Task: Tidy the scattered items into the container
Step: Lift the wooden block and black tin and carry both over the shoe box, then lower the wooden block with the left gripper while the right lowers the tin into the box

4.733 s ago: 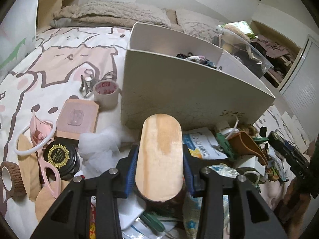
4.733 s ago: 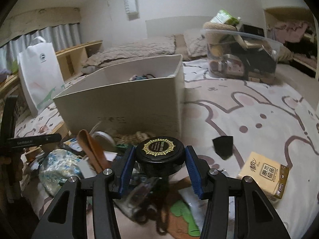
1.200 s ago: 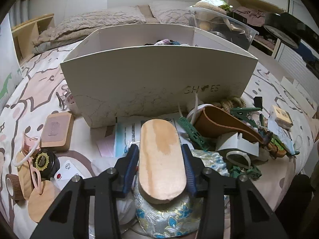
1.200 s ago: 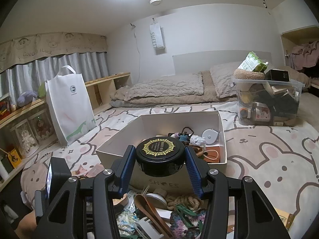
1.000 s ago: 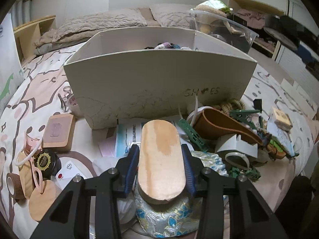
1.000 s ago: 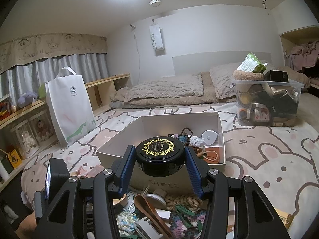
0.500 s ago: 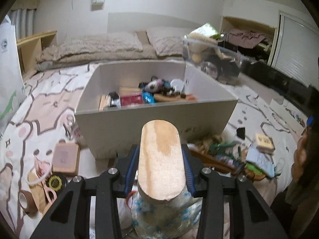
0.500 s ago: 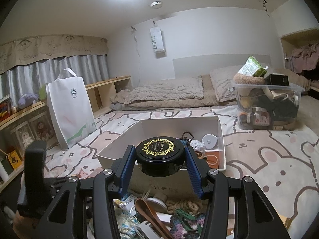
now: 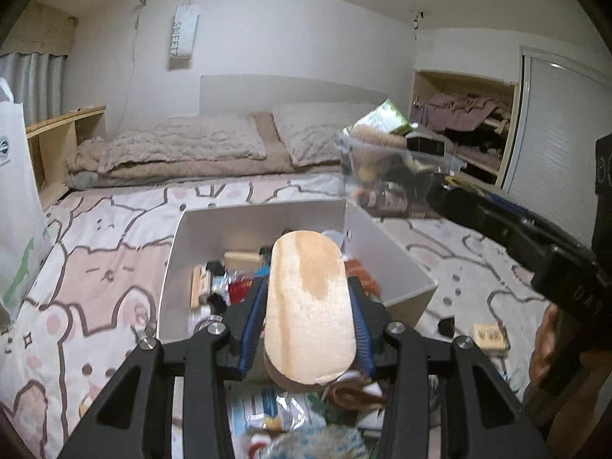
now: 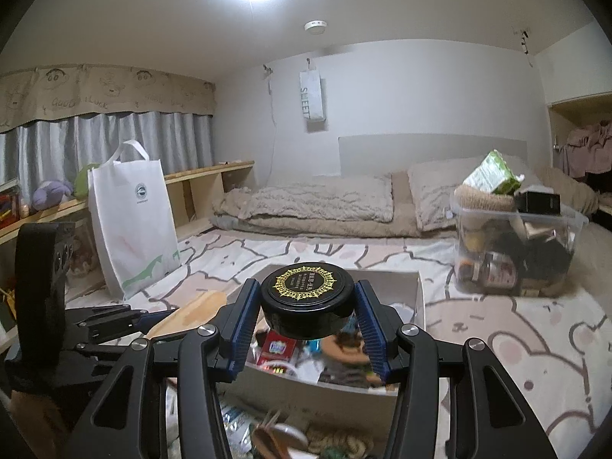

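My left gripper (image 9: 306, 298) is shut on an oval wooden board (image 9: 308, 306), held above the near side of the white box (image 9: 176, 267). The box stands on the bed and holds several small items. My right gripper (image 10: 306, 311) is shut on a round black tin with a gold emblem (image 10: 306, 298), held over the same white box (image 10: 420, 298). In the right wrist view the left gripper (image 10: 126, 321) with its wooden board (image 10: 191, 313) is at the lower left. The right gripper's black body (image 9: 535, 244) crosses the right side of the left wrist view.
Scattered items (image 9: 290, 413) lie on the bedspread in front of the box. A clear plastic bin (image 10: 516, 244) full of things stands to the box's right. A white tote bag (image 10: 130, 222) leans at the left. Pillows (image 10: 317, 199) lie at the far end.
Both grippers have risen with their loads. The left one climbed more, from facing the box's front wall to looking down into it. Grips unchanged.
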